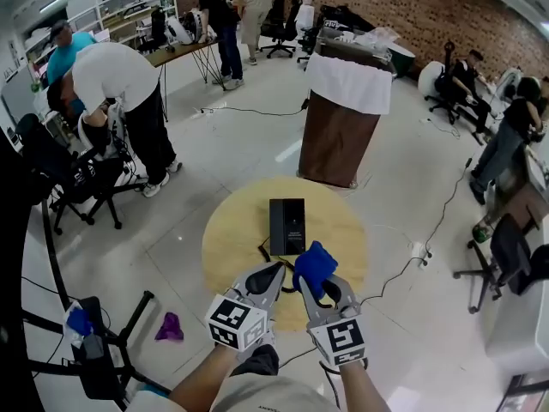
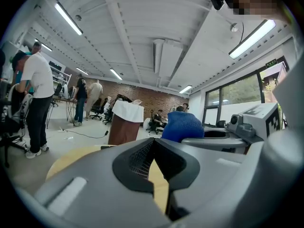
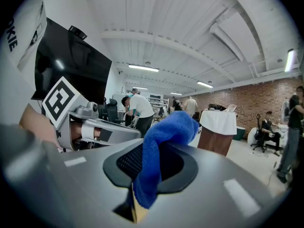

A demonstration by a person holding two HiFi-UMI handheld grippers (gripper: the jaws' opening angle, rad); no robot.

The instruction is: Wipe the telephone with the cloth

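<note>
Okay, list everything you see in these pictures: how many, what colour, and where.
telephone: one, black, lying flat on the table
cloth: one, blue, clamped in the right tool, just near of the telephone
table: one, round, light wood, mid-floor
stand: one, brown with a white cover, beyond the table
rag: one, purple, on the floor left of the table
floor cables: several, dark, on the white floor
office chairs: several, black, round the room's edges
people: several, standing or seated at the edges
left tool: one, grey, jaws together, empty, over the table
right tool: one, grey, shut on the cloth
</note>
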